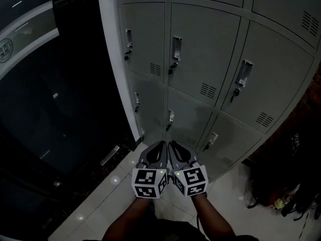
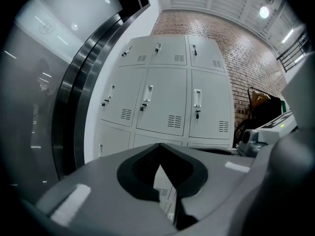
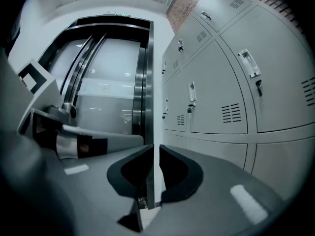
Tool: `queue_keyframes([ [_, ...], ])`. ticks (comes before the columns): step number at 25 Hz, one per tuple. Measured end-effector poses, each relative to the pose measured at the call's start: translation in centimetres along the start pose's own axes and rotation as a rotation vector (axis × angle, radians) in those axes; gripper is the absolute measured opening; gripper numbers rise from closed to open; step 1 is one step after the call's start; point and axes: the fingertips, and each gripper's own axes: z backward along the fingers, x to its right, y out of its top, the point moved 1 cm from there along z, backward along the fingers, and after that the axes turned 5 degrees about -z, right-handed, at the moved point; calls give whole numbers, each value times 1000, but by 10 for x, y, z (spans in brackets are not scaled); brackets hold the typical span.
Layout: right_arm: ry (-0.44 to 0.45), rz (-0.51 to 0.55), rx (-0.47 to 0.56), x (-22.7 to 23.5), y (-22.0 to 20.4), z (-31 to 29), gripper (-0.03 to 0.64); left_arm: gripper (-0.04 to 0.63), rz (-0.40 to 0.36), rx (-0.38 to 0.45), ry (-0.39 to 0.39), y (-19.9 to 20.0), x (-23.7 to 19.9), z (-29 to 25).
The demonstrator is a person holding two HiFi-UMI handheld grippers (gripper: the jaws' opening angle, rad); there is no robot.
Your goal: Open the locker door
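Observation:
A bank of grey metal lockers (image 1: 200, 59) fills the upper right of the head view, all doors closed. Each door has a small chrome handle with a lock below, such as one on the middle door (image 1: 175, 48) and one further right (image 1: 244, 73). Both grippers are held side by side low in front of the lockers, well short of any door. My left gripper (image 1: 160, 145) is shut with nothing in it, its tips meeting (image 2: 157, 144). Close beside it, my right gripper (image 1: 171, 144) is likewise shut and empty (image 3: 156, 147). The lockers (image 2: 167, 97) stand ahead of the left gripper and to the right of the right one (image 3: 221, 107).
A dark glass wall with metal frames (image 1: 50, 109) stands left of the lockers, past a white post (image 1: 113, 59). Dark bags (image 1: 286, 185) lie on the pale tiled floor (image 1: 100, 200) at the right. A brick wall (image 2: 246, 68) runs beside the lockers.

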Motion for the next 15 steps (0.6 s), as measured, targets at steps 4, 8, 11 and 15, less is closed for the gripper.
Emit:
queue_keyframes([
  [4,-25,-10,1,18,-17,-37,17,6,7,9,-12,-14,-28,-29],
  [8,-57,-21,11,41,-34,-71,42,6,0,14,-21,-27,-51,-59],
  [11,-88,-34,9,58,-52,-94,54,6,2,6,-31,-40,-65,-76],
  [15,-116,-48,0,75,-76,-123,93,6,15,-7,-51,-59,-80,-98],
])
